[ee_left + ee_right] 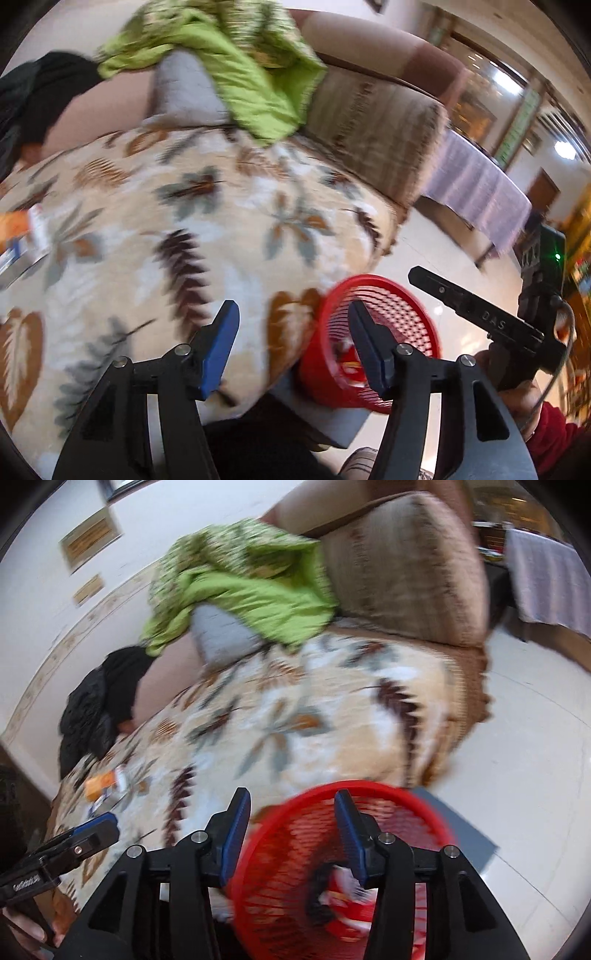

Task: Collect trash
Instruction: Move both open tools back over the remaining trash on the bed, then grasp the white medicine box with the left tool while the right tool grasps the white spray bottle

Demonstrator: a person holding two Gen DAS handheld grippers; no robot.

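Observation:
A red mesh basket [373,343] stands by the sofa's front edge; it also shows in the right wrist view [332,871] with some wrappers inside. An orange and white packet [105,784] lies on the leaf-patterned sofa cover, at the left edge in the left wrist view [22,229]. My left gripper [291,343] is open and empty above the cover's front edge, beside the basket. My right gripper [291,834] is open and empty over the basket's near rim. The right gripper's body shows in the left wrist view [480,317].
A green blanket [236,70] and a grey cushion [184,88] lie at the sofa's back. Black clothing [99,709] sits at the far left. The sofa armrest [406,565] is at the right. Pale tiled floor [517,757] and a cloth-covered table [476,188] lie beyond.

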